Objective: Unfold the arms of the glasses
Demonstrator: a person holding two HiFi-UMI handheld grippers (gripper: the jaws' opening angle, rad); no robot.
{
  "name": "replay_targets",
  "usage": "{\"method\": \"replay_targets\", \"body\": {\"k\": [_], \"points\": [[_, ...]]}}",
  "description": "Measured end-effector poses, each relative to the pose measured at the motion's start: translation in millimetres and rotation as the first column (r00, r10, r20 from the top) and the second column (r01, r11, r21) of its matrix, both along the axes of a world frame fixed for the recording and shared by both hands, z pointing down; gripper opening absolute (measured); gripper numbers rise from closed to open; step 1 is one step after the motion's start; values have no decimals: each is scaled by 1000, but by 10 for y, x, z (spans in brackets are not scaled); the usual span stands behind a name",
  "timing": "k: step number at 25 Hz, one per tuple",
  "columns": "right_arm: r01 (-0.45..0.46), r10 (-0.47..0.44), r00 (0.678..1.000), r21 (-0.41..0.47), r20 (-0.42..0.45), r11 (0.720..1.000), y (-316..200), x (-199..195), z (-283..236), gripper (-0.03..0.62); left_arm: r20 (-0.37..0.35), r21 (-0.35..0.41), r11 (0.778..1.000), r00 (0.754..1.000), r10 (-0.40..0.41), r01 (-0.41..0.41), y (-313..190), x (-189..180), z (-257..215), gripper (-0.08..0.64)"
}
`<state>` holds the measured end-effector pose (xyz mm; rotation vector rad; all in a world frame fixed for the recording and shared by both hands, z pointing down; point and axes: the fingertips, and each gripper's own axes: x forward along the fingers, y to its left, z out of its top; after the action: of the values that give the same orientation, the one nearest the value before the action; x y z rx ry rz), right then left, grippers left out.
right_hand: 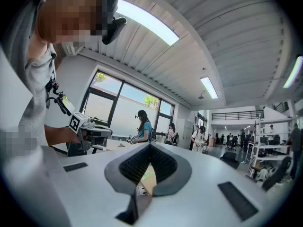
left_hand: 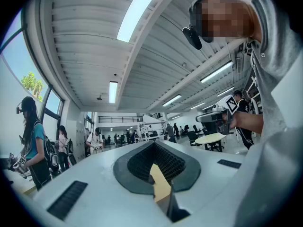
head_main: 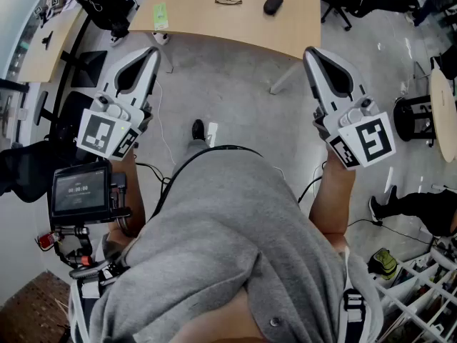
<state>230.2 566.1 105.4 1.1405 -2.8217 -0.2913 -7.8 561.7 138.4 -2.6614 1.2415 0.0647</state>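
The glasses [head_main: 228, 1] lie on the wooden table [head_main: 235, 23] at the top of the head view, thin dark frames, too small to tell how the arms are set. My left gripper [head_main: 153, 51] and right gripper [head_main: 309, 53] are held over the floor, well short of the table's near edge, both pointing toward it. Each is shut with nothing held. In the left gripper view the left gripper [left_hand: 154, 148] has its jaws together, and the right gripper [right_hand: 150, 149] shows the same in the right gripper view. Neither gripper view shows the glasses.
A black oval object [head_main: 273, 4] lies just right of the glasses and a green card [head_main: 160, 16] stands at the table's left end. A table leg [head_main: 285, 77] slants down to the grey floor. Cables [head_main: 161, 131] cross the floor, and other people work at nearby tables.
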Motion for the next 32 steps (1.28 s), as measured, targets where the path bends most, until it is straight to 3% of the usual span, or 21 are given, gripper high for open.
{"method": "replay_targets", "body": {"k": [25,32], "points": [[-22,23,999,-36,34,999,6,63,97,6,16,-19,1000,1000,12,-12,26,34,92,6],[-24,30,996,-65,86,998,-333,-124,164,8,5,-33,999,999,42,-41,-387,-119,202,6]]}}
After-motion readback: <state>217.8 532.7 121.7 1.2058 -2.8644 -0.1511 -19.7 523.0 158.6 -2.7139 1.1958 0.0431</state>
